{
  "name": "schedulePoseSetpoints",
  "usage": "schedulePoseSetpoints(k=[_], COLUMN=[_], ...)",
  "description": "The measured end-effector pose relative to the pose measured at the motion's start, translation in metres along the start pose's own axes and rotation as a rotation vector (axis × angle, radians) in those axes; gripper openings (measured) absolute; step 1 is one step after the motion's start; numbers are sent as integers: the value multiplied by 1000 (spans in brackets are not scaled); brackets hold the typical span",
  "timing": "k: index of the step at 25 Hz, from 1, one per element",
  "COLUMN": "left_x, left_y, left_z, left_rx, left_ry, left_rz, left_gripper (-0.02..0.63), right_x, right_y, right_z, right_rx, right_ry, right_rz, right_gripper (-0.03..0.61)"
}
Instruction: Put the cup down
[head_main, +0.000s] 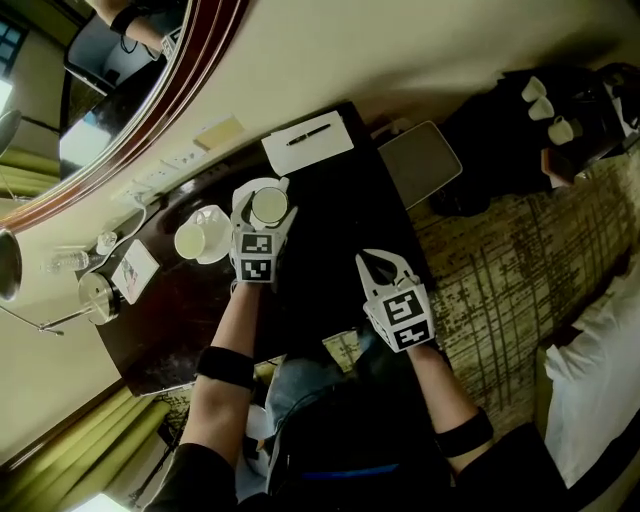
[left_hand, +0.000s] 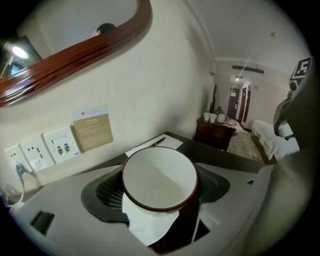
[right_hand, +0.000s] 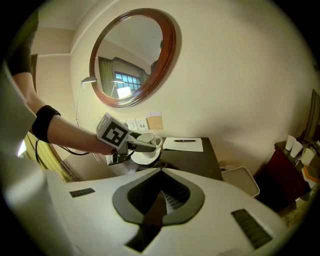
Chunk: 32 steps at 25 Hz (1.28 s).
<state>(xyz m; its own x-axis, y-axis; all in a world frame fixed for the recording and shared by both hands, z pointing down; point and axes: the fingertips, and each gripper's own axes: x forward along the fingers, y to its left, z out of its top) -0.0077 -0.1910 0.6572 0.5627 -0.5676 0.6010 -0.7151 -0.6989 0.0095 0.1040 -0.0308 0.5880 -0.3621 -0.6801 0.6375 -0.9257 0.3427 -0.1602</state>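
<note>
A white cup (head_main: 269, 205) with a dark red rim sits between the jaws of my left gripper (head_main: 265, 198), which is shut on it. In the left gripper view the cup (left_hand: 160, 175) is upright and empty, with the dark pads against its sides. The right gripper view shows the cup (right_hand: 146, 141) right over a white saucer (right_hand: 145, 158) on the dark desk (head_main: 330, 215); I cannot tell whether they touch. My right gripper (head_main: 382, 262) is shut and holds nothing, hanging over the desk's near right part, apart from the cup. Its pads (right_hand: 165, 200) are pressed together.
A second cup on a saucer (head_main: 195, 240) stands just left of the held cup. A notepad with a pen (head_main: 307, 142) lies at the desk's far end, under wall sockets (left_hand: 47, 150). A white tray (head_main: 420, 160) sits off the desk's right, and a metal lamp base (head_main: 95, 295) on its left.
</note>
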Motion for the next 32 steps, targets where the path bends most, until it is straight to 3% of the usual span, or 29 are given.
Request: schedulePoseSetpoints(k=[6,12,22,32], left_x=[13,41,67,68], left_y=[-55,-102,-126,-129], left_z=[37,36,22,20], left_rx=[56,153,150,159], left_ry=[-50,-42,5,-10], left_rz=[-118,-254,-283,-277], left_gripper=[397,397,397,405], right_x=[-4,-7,-14,-15], right_y=[-7,-17,-32,-33], right_z=[-5,-12,-18,-18], right_rx=[19,40,65,63], right_ry=[3,12,13,16], right_rz=[0,-1,-17,-17], right_gripper=[0,0,0,0])
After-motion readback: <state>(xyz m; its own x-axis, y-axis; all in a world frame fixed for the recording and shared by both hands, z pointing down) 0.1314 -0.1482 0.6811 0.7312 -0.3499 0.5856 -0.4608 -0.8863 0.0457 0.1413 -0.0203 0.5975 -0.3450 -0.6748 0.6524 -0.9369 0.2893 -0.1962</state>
